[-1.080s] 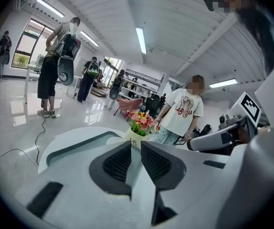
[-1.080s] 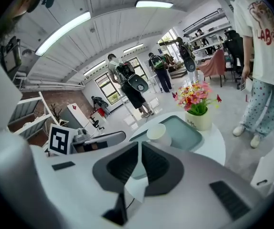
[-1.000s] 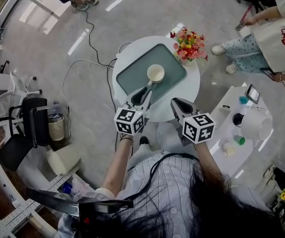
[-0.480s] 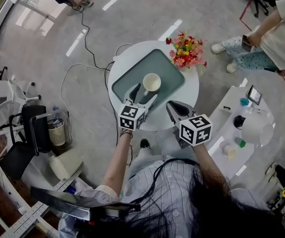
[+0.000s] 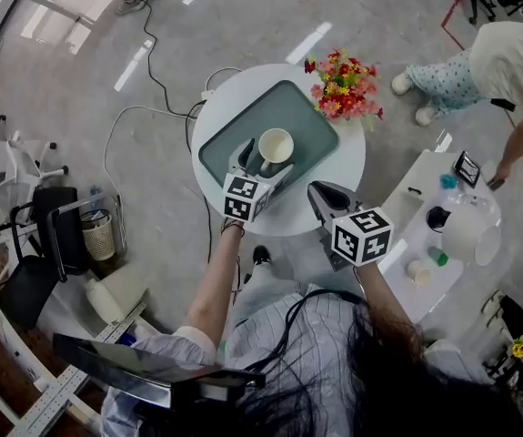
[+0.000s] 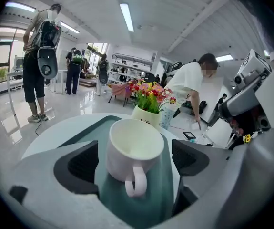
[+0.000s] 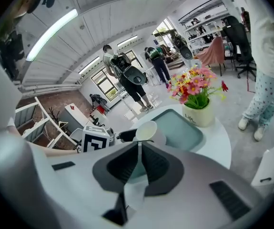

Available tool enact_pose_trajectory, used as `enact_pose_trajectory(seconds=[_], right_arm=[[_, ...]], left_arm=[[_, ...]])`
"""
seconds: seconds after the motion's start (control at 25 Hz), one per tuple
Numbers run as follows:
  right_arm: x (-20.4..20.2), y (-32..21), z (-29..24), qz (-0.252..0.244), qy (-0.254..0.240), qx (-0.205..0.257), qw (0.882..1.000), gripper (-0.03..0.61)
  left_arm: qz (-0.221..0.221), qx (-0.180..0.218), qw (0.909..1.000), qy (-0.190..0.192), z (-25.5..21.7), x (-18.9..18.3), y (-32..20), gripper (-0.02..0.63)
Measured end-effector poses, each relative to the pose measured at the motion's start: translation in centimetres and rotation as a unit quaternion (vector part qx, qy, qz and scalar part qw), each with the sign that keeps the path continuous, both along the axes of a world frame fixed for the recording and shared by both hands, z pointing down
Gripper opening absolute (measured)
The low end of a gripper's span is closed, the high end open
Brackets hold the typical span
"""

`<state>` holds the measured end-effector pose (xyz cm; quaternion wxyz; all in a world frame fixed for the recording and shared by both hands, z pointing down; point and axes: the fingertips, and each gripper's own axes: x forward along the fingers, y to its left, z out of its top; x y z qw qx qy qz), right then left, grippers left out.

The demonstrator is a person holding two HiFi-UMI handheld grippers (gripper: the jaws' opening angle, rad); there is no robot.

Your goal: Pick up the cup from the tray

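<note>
A white cup stands upright on the grey-green tray on the round white table. My left gripper reaches over the tray's near edge, and its jaws are opening, one on each side of the cup. In the left gripper view the cup sits between the two pads with its handle towards me and a gap on both sides. My right gripper hovers at the table's near edge, right of the cup, shut and empty. In the right gripper view the cup shows beyond the closed jaws.
A pot of red and yellow flowers stands on the table at the tray's far right corner. A white side table with small items lies to the right. A person bends there. Cables run over the floor at the left.
My left gripper has moved forward over the tray to the cup, and its jaws have spread wide around it. The right gripper has hardly moved. The person at right has shifted.
</note>
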<state>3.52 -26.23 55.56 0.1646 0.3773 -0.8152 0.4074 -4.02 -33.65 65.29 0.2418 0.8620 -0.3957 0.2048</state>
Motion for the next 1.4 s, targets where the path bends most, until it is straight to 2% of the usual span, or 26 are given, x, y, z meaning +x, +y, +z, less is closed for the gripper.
enact_pose_trajectory(seconds=[0.52,0.8,1.12,1.24,1.4], right_arm=[[1.3,0.4,1.4,0.022,0.004,-0.018,1.0,0.041],[2.3,0.6,1.8,0.036,0.008,-0.029,0.999,0.041],[2.6,0.6,2.0,0.036,0.008,-0.028,0.999,0.041],[2.5,0.7,2.0,0.035,0.008,-0.027,0.999,0.041],[1.9,0.7,1.5,0.029,0.007,-0.019,0.999,0.041]], left_arm=[[0.015,0.025,0.9992,-0.029,2.2,2.0,-2.0,0.469],[-0.028,0.028,0.9988,-0.027,2.7,1.4,-2.7,0.466],[-0.027,0.034,0.9985,-0.032,2.1,1.2,-2.4,0.46],[-0.008,0.051,0.9977,-0.044,1.2,1.5,-1.8,0.459],[-0.005,0.066,0.9971,-0.038,-1.0,1.1,-1.3,0.459]])
